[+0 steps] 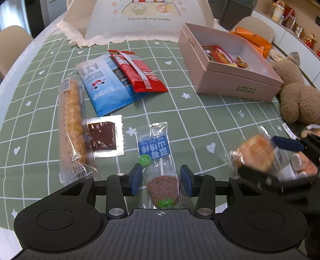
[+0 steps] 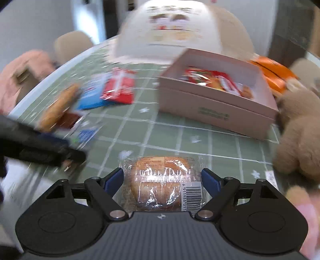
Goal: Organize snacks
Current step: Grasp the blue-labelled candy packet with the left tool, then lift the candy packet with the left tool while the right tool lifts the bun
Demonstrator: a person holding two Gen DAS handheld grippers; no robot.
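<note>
My left gripper (image 1: 161, 181) is open, its pads on either side of a wrapped lollipop with a blue label (image 1: 158, 160) lying on the green checked tablecloth. My right gripper (image 2: 162, 180) is shut on a wrapped round pastry (image 2: 163, 184), held above the cloth; it also shows blurred in the left wrist view (image 1: 255, 153). A pink open box (image 1: 226, 80) with several red snack packs inside stands at the right rear, also in the right wrist view (image 2: 216, 108).
On the cloth lie a long puffed-snack stick pack (image 1: 73, 128), a foil pack with a dark square (image 1: 105, 137), a blue pouch (image 1: 106, 86) and a red pack (image 1: 138, 72). A brown plush toy (image 1: 298, 94), orange packs (image 1: 254, 40) and a white bag (image 1: 140, 18) stand behind.
</note>
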